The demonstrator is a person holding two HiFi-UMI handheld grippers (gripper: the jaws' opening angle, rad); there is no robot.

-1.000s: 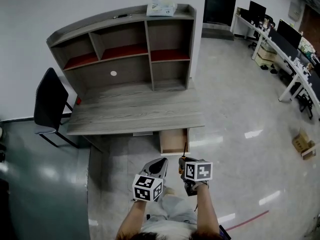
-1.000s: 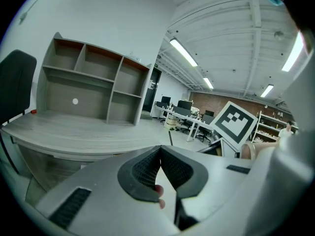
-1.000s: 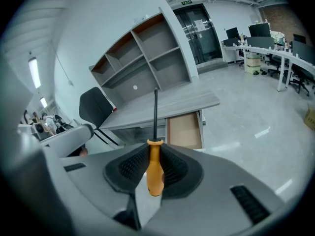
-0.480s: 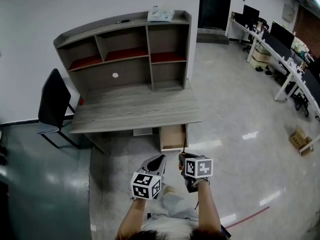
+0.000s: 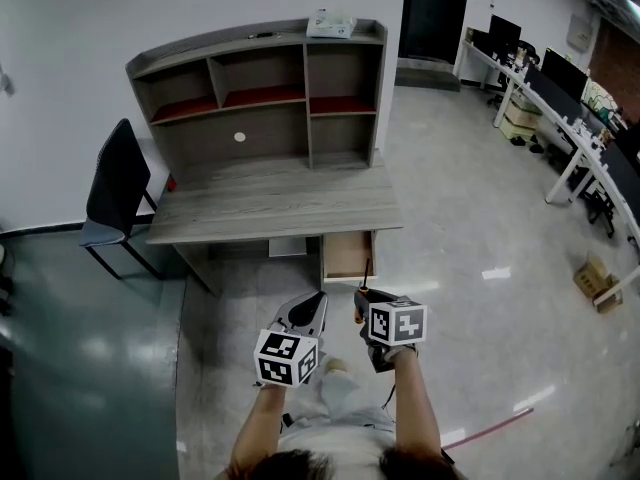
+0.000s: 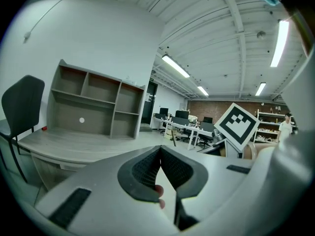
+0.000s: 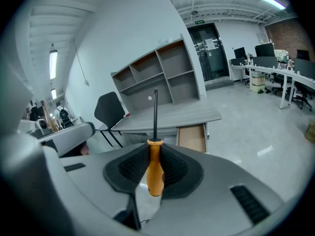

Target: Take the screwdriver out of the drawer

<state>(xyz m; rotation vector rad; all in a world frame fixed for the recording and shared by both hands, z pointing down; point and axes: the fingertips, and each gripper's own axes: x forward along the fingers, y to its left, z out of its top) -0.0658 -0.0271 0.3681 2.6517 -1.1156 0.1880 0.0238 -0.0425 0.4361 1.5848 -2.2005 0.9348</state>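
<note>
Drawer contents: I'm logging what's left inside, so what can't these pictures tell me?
- Drawer rear: head view, hidden under the desktop.
- Drawer front: right gripper view, cut off by the right gripper body.
- Screwdriver tip: right gripper view, too thin to tell its type.
- Left gripper view: the drawer does not show at all.

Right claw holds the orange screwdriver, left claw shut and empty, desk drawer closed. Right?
Not quite: the drawer is open, pulled out under the desk, as the head view shows. The rest holds: the right claw is shut on the orange screwdriver, and the left claw is shut with nothing in it.
</note>
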